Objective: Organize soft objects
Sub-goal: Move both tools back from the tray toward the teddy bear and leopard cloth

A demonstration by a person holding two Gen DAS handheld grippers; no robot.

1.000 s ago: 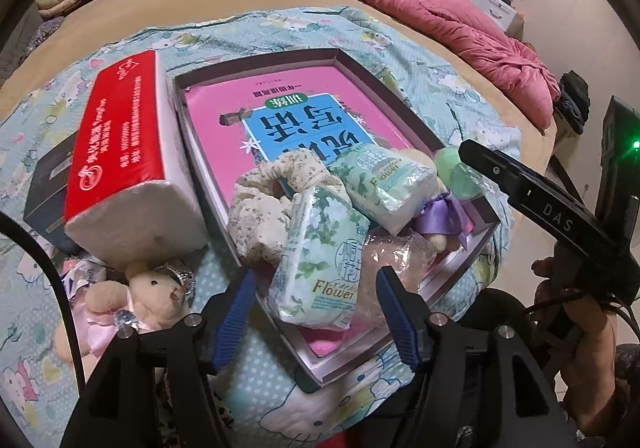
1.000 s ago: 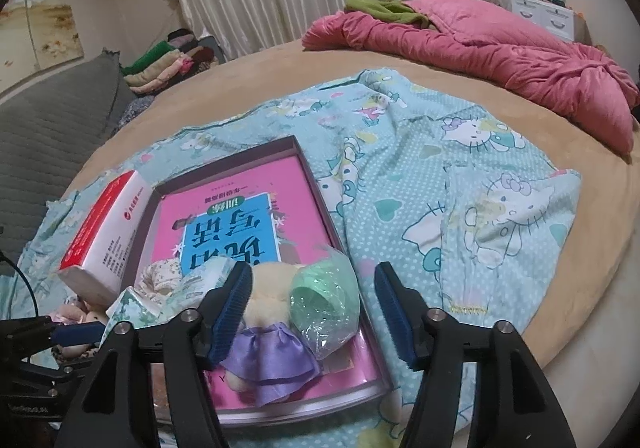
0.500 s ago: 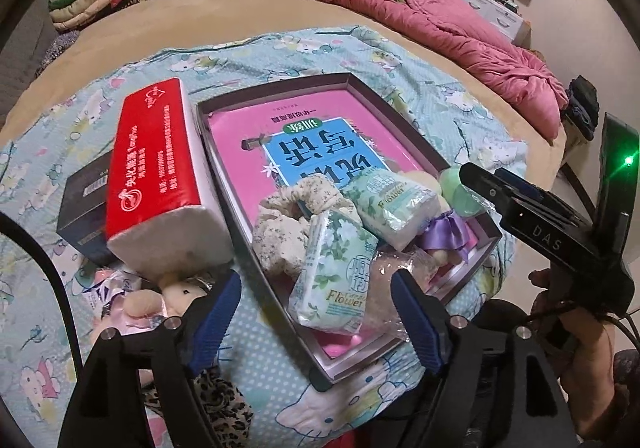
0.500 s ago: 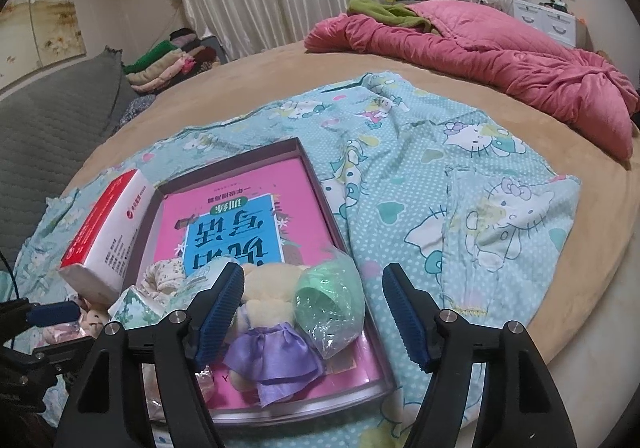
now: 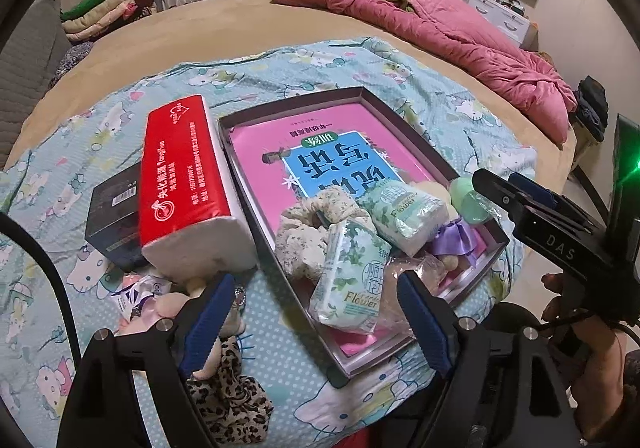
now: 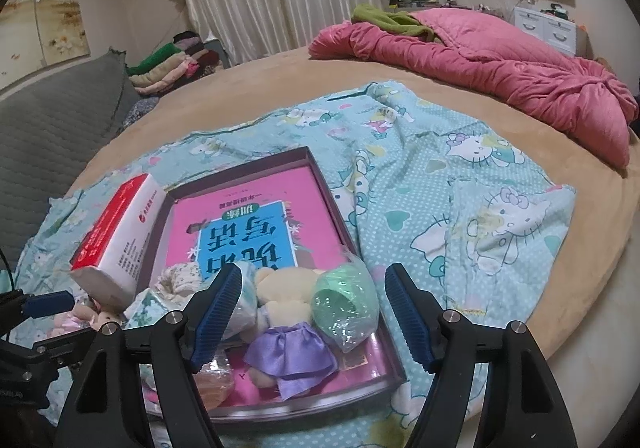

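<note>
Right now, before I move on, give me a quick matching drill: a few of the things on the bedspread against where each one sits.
Things:
1. red tissue pack
2. black box
3. green ball in plastic bag
4. leopard-print cloth

Places:
A. inside the tray, at its near right corner
B. outside the tray, along its left wall
C. on the bedspread nearest the left tongs
D. left of the tissue pack

Pairs: 1-B, 2-D, 3-A, 4-C

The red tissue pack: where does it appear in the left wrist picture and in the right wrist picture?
Left wrist: the red tissue pack lies left of centre, beside the tray's left wall, partly over a black box.
Right wrist: the pack is at the left edge, seen end-on and smaller.
Shared landmark: the pink book in the tray.
</note>
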